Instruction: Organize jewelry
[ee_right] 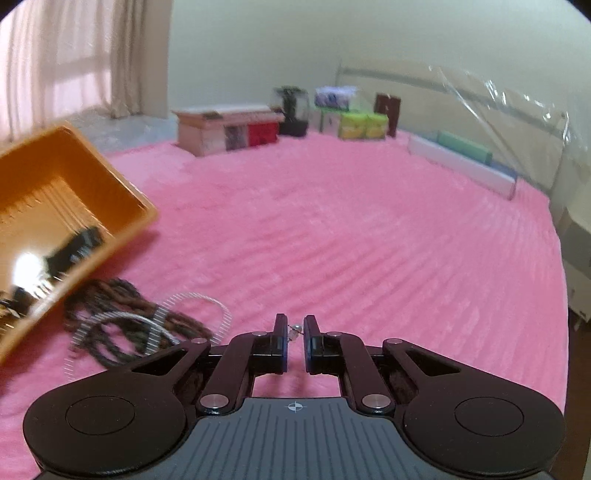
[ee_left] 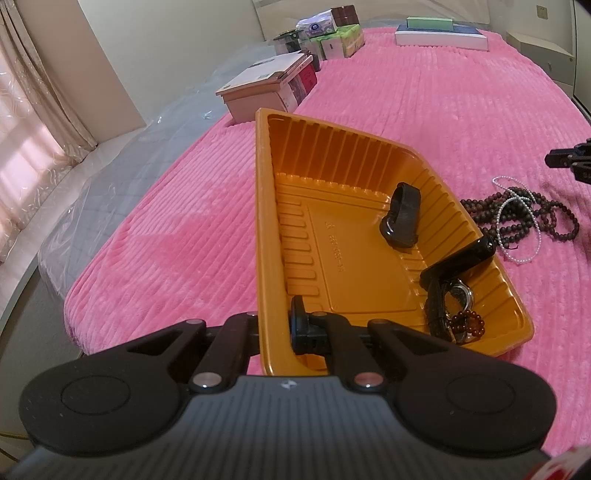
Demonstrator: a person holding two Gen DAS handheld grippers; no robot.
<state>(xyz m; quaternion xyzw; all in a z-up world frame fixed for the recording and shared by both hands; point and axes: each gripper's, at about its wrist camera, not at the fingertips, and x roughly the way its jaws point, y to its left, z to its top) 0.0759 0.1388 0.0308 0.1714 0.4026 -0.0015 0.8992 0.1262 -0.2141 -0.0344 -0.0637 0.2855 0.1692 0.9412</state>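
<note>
My left gripper (ee_left: 275,326) is shut on the near rim of an orange plastic tray (ee_left: 266,229) and holds it tilted over the pink bedspread. Inside lie a black band (ee_left: 402,216), a black strap with a metal ring (ee_left: 448,284) and a small red bead bracelet (ee_left: 471,323). Dark bead necklaces (ee_left: 524,214) and a white pearl strand (ee_left: 517,221) lie on the bed right of the tray, also in the right wrist view (ee_right: 122,317). My right gripper (ee_right: 295,328) is nearly closed, with a tiny silvery piece (ee_right: 294,329) between its tips.
The pink bedspread (ee_left: 424,110) fills both views. Boxes (ee_left: 266,86) and tissue packs (ee_left: 332,40) stand at the far edge, flat boxes (ee_left: 439,35) to their right. A curtain and a plastic-covered mattress edge (ee_left: 110,162) lie left.
</note>
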